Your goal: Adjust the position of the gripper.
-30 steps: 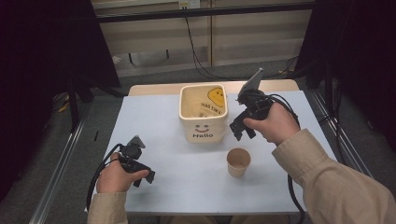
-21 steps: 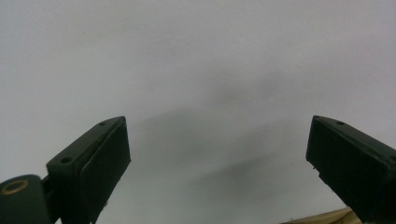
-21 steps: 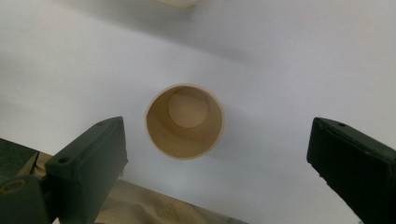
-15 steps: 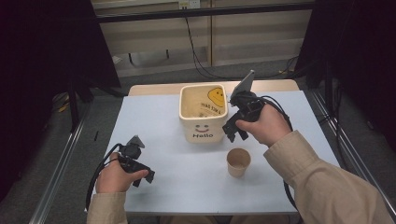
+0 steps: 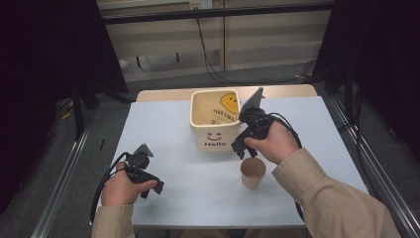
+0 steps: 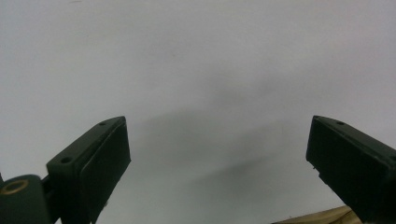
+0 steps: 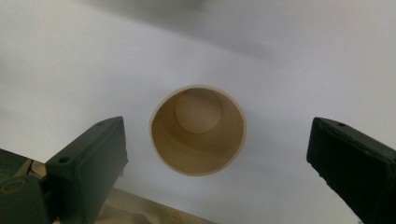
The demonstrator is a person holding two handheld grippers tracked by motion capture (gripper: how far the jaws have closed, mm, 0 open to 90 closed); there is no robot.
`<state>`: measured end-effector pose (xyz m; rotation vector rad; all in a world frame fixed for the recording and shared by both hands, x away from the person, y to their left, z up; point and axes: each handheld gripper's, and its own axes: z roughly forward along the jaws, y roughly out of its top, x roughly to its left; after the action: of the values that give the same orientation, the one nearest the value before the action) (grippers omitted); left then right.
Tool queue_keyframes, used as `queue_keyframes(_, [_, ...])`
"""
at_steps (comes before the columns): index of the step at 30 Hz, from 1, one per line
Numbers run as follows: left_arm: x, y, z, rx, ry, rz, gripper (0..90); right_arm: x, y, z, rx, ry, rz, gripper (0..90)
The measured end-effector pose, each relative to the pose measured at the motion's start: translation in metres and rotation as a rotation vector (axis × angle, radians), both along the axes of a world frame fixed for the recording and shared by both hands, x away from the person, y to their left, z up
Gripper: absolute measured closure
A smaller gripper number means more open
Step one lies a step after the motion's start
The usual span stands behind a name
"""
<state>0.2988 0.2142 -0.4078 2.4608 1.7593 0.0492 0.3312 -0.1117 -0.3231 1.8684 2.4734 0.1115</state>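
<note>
A brown paper cup [image 5: 253,172] stands upright and empty on the white table [image 5: 168,129], right of centre near the front. My right gripper [image 5: 239,147] hangs above and just behind it, pointing down, jaws wide open. In the right gripper view I look straight down into the cup [image 7: 198,129], which sits between and below the two open jaws of the right gripper [image 7: 217,163]. My left gripper [image 5: 153,188] rests low at the front left, held in a hand. In the left gripper view the left gripper [image 6: 217,163] has its jaws open over bare table.
A cream square bucket [image 5: 215,121] with a smiley face and the word "Hello" stands at the table's middle back, just left of my right gripper. Metal rails [image 5: 64,173] run along both sides of the table. Cables trail from each gripper.
My right gripper has moved left and toward the front, from beside the bucket's right rim to above the paper cup. The left gripper has stayed put.
</note>
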Motion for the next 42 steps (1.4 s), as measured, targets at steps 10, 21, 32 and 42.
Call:
queue_keyframes(10, [0.0,0.0,0.001,0.006,-0.004,0.003,6.1,-0.002,-0.001,-0.022,0.001,0.017,-0.011,5.2])
queue_keyframes(21, [0.0,0.001,0.001,0.012,-0.007,-0.006,6.1,-0.006,0.0,-0.041,0.002,0.023,-0.01,5.2])
queue_keyframes(32, [0.0,0.001,0.002,0.018,-0.009,-0.011,6.1,-0.009,-0.001,-0.052,0.027,0.025,-0.018,5.7])
queue_keyframes(42, [0.0,0.0,0.002,0.019,-0.006,-0.009,6.1,-0.012,0.003,-0.055,0.037,0.025,-0.009,8.9])
